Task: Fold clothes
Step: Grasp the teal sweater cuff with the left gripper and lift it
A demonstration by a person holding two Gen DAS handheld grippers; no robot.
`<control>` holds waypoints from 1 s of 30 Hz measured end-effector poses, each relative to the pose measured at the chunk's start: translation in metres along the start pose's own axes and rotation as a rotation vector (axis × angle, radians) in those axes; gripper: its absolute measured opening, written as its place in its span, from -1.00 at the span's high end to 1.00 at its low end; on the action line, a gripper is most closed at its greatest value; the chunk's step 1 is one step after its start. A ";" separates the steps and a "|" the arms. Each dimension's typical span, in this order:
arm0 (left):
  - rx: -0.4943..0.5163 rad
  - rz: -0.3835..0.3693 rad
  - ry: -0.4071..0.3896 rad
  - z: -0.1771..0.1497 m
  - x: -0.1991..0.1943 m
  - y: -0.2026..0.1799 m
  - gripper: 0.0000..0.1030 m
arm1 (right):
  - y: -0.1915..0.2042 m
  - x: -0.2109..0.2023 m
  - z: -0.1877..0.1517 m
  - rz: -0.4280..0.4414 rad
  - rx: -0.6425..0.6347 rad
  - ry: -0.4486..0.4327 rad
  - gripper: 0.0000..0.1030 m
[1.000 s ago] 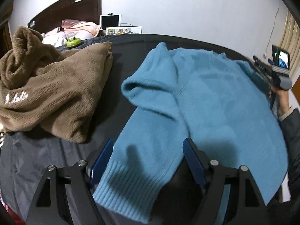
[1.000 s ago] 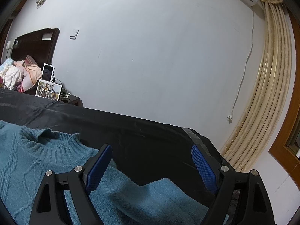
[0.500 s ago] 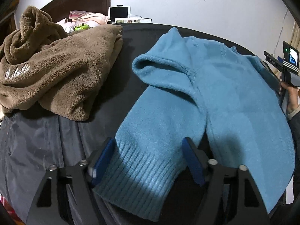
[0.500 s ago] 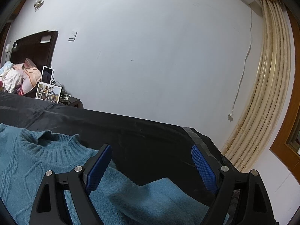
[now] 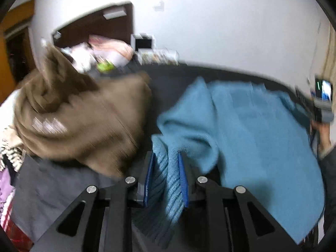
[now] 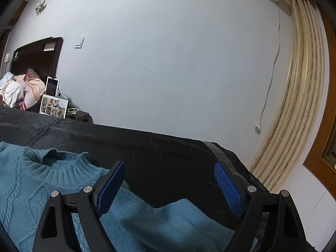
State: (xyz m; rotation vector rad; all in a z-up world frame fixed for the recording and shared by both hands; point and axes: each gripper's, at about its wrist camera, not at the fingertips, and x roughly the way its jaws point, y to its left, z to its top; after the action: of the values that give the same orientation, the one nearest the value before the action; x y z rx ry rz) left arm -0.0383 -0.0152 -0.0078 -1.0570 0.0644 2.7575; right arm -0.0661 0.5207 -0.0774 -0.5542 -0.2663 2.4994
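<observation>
A brown fleece garment [image 5: 79, 121] lies heaped on the dark cover [image 5: 52, 189] to the left of the blue sweater [image 5: 252, 126], its near edge close beside the left gripper [image 5: 166, 180]. Beyond it stand a dark headboard [image 5: 98, 27], pink bedding [image 5: 109, 48] and a small screen [image 5: 143, 43] against the white wall; this whole view is smeared by motion.

The sweater is spread across the cover, body to the right, 1 sleeve running down toward the left gripper. That gripper's 2 blue pads are drawn in tight on the sleeve's ribbed cuff [image 5: 166, 178], which stands bunched between them and hangs out below the pads.

The right gripper [image 6: 170, 189] hovers over the sweater's other side with its pads spread wide and nothing between them; the ribbed collar [image 6: 63, 168] lies just left of its left finger, and a fold of blue knit sits below the gap.

Only the left view shows the brown garment, the clamped cuff and, at the far right edge, a hand [image 5: 323, 134] holding the other device. Only the right view shows the cable pattern on the sweater front, a photo frame [image 6: 53, 106], a gold curtain [image 6: 294, 109] and a white cord [image 6: 271, 67] down the wall.
</observation>
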 end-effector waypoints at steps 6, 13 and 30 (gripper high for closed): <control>-0.067 0.111 -0.120 0.053 -0.024 0.050 0.99 | 0.003 0.000 0.000 -0.003 -0.011 0.000 -0.71; -0.138 0.167 -0.161 0.088 -0.026 0.095 0.99 | 0.004 0.001 0.001 -0.004 -0.014 0.001 -0.71; -0.076 0.082 0.134 -0.022 0.036 0.052 -0.56 | 0.002 0.001 0.001 0.001 -0.005 0.001 -0.71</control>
State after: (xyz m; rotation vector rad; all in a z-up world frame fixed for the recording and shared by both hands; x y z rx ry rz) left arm -0.0602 -0.0632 -0.0498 -1.2862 0.0218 2.7775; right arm -0.0685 0.5195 -0.0777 -0.5576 -0.2717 2.4997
